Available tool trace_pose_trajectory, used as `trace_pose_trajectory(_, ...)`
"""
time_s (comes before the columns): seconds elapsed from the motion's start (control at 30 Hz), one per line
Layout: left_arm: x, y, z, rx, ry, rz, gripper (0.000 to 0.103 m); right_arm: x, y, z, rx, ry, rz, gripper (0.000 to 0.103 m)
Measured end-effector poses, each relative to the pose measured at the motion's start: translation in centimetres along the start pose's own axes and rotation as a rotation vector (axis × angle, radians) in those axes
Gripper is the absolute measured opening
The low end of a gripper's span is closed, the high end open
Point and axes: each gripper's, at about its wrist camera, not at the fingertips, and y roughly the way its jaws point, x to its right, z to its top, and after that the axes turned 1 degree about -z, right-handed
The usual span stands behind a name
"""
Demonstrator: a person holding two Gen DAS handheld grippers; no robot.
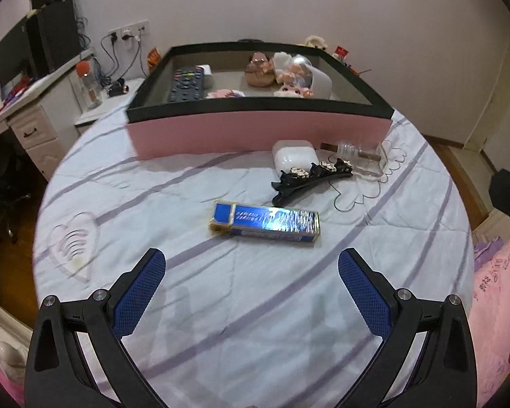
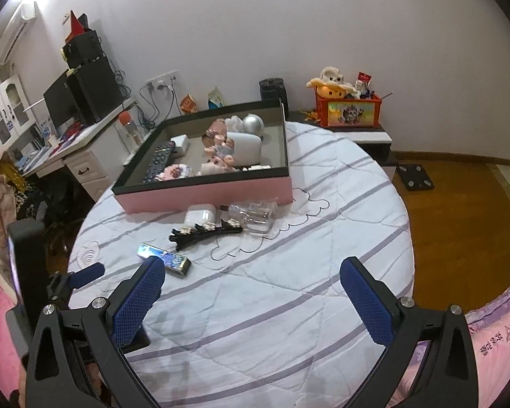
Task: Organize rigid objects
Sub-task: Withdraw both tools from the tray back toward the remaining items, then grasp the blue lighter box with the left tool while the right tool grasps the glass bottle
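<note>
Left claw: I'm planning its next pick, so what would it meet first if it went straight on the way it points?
Probably the shiny blue rectangular box lying on the striped white quilt, centred ahead of the open left claw. Depth is uncertain in the fisheye view.

A home bedroom: a quilted bed (image 2: 289,306), a desk with computer monitor (image 2: 59,105) far left, a toy box (image 2: 348,112) far right.

L gripper (image 1: 251,272) held w/ jaws wide apart, empty, above striped white quilt (image 1: 221,323). Shiny blue rectangular box (image 1: 265,222) seen ahead; black jewelled hair clip (image 1: 309,178) beyond; pink black-rimmed tray (image 1: 258,129) behind.
</note>
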Motion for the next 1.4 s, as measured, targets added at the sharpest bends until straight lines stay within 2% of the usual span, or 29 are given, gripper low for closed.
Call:
trace_pose_trajectory(0.3,0.4,4.4,1.1,-0.038,0.021,0.039,0.103,1.6,3.2,0.2,-0.057,0.026,-0.019,0.103)
trace_pose_trajectory(0.53,-0.3,4.4,1.4,-0.027,0.004,0.003,0.102,2.2,5.3,0.8,-0.083,0.043,-0.012,0.103)
trace_pose_trajectory(0.6,-0.3,4.3,1.4,-0.018,0.008,0.003,0.097,2.1,5.9,1.1,-0.088,0.044,-0.007,0.103)
trace_pose_trajectory(0.67,-0.4,4.0,1.3,-0.005,0.016,0.002,0.084,1.9,6.8,1.5,-0.096,0.05,0.0,0.103)
trace_pose_trajectory(0.87,-1.2,3.5,1.2,0.007,0.005,-0.039,0.084,1.3,9.3,2.9,-0.105,0.054,0.001,0.103)
trace_pose_trajectory(1.07,-1.9,3.1,1.2,0.01,0.002,-0.024,0.084,0.2,12.5,3.8,-0.135,0.04,-0.021,0.102)
trace_pose_trajectory(1.27,-3.1,2.7,1.4,0.017,-0.013,-0.006,0.084,-0.6,14.9,3.4,-0.162,0.011,-0.057,0.085)
trace_pose_trajectory(1.37,-3.4,2.6,1.4,0.02,-0.019,-0.005,0.084,-0.9,15.2,3.2,-0.152,-0.016,-0.071,0.073)
trace_pose_trajectory(1.4,-3.4,2.5,1.4,0.022,-0.02,-0.006,0.084,-1.0,15.1,3.2,-0.149,-0.022,-0.063,0.072)
